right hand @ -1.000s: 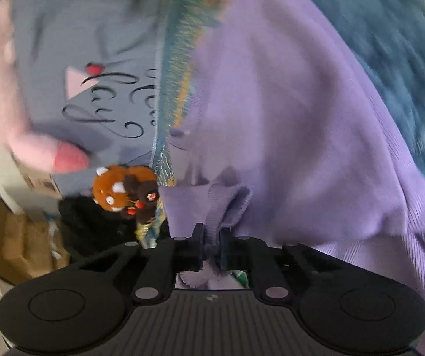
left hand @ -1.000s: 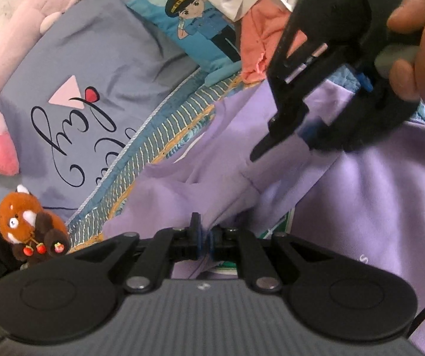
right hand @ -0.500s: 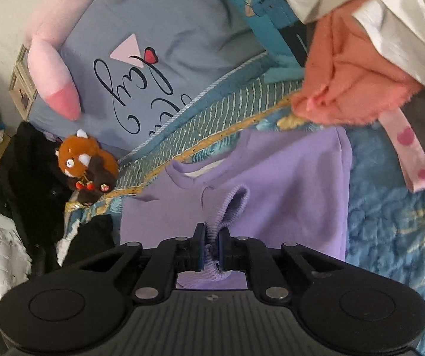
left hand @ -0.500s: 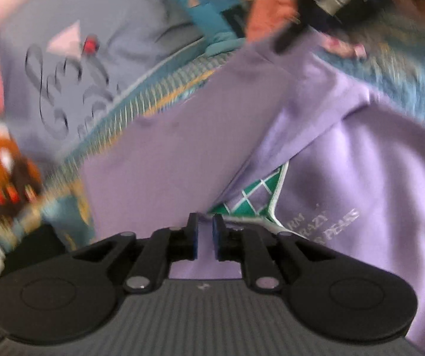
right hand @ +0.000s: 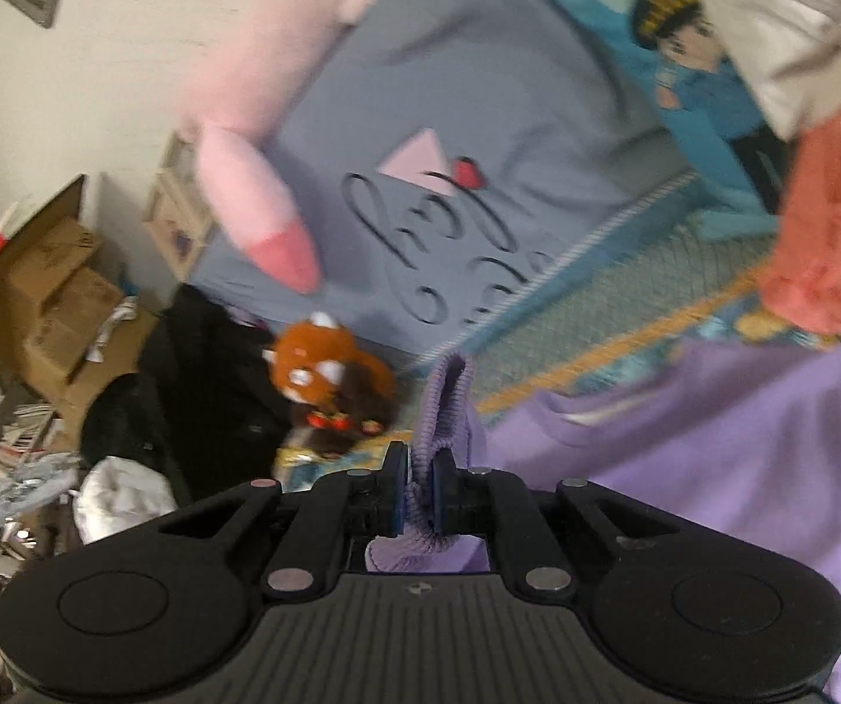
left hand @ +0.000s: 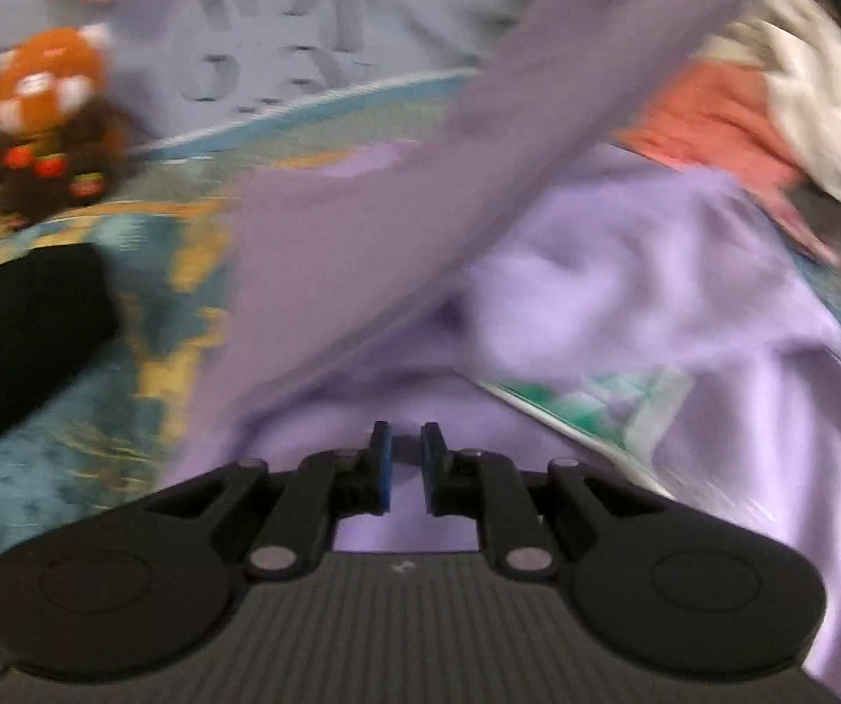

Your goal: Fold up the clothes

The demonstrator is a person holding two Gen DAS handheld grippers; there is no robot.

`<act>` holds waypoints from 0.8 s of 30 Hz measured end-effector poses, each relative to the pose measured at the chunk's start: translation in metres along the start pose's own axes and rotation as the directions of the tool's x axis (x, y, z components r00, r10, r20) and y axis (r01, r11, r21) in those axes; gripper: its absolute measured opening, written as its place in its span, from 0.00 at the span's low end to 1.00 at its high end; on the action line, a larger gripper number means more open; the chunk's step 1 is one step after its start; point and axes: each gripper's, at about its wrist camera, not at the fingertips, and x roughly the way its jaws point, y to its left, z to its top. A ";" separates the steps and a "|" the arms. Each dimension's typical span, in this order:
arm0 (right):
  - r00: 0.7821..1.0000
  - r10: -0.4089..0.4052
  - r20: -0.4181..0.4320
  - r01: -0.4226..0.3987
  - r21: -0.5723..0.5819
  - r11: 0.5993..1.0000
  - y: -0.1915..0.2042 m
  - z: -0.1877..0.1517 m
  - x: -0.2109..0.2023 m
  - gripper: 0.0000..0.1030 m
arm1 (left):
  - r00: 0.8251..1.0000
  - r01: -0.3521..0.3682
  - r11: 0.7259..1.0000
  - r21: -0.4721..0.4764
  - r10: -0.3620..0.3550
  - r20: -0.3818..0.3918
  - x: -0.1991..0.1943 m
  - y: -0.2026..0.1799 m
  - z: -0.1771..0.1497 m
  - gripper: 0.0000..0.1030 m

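Closest in, the right hand-held gripper [right hand: 418, 496] is pinching the ribbed cuff [right hand: 446, 405] of the lilac sweatshirt [right hand: 713, 428]. The knit bunches up between its pads and stands out at twelve o'clock from the jaws. That ribbing is the thickest, grippiest part of the garment, so it looks like a sound place to hold. The plain body cloth would likely slide out more easily.

The left hand-held gripper [left hand: 401, 463] has its pads a narrow gap apart with nothing caught between them. Purple cloth lies just beyond and below it.

From there a sleeve [left hand: 479, 164] stretches taut toward one o'clock. The body of the sweatshirt is slumped in soft folds at two o'clock on the bed's blue quilt [left hand: 68, 469], with a green printed patch [left hand: 596, 405] showing. It reads as light, limp and drapey. It will sag wherever it isn't supported, so hems, cuffs and shoulder seams are the places to take it.

Further off sit a red panda plush [right hand: 326, 375] at ten o'clock, a grey pillow [right hand: 479, 117] at twelve, and a coral garment [right hand: 825, 234] at two.
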 end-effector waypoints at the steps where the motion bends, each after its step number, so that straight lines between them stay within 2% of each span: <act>1: 1.000 0.010 0.002 -0.010 -0.004 1.000 0.005 0.001 0.001 0.09 | 1.000 -0.016 1.000 -0.026 0.017 0.007 0.001 0.007 0.001 0.12; 4: 1.000 0.024 0.009 -0.024 -0.024 0.999 0.017 0.001 0.004 0.09 | 0.995 -0.096 0.992 -0.084 0.099 0.025 0.007 0.027 0.006 0.12; 6: 1.000 -0.005 0.000 0.005 -0.038 0.999 0.018 -0.003 0.009 0.09 | 0.986 -0.153 0.979 -0.135 0.160 0.037 0.009 0.041 0.009 0.12; 10: 0.992 -0.122 -0.024 0.120 -0.072 0.990 0.007 -0.018 0.020 0.08 | 0.973 -0.201 0.944 -0.263 0.223 0.055 0.003 0.068 0.006 0.06; 13: 0.968 -0.239 -0.076 0.234 -0.063 0.970 -0.018 -0.036 0.033 0.08 | 0.969 -0.235 0.942 -0.239 0.246 0.019 0.010 0.069 0.002 0.04; 16: 0.929 -0.340 -0.143 0.340 -0.029 0.940 -0.052 -0.054 0.046 0.08 | 0.968 -0.246 0.940 -0.238 0.250 -0.013 0.020 0.068 -0.003 0.04; 18: 0.916 -0.360 -0.177 0.367 0.011 0.930 -0.073 -0.065 0.049 0.08 | 0.969 -0.244 0.936 -0.253 0.247 -0.021 0.024 0.068 -0.005 0.04; 21: 0.923 -0.345 -0.169 0.355 0.035 0.934 -0.078 -0.071 0.046 0.08 | 0.969 -0.240 0.932 -0.273 0.246 -0.012 0.025 0.071 -0.005 0.03; 24: 0.953 -0.292 -0.084 0.293 -0.005 0.956 -0.062 -0.067 0.036 0.08 | 0.971 -0.230 0.929 -0.290 0.240 -0.001 0.024 0.074 -0.006 0.03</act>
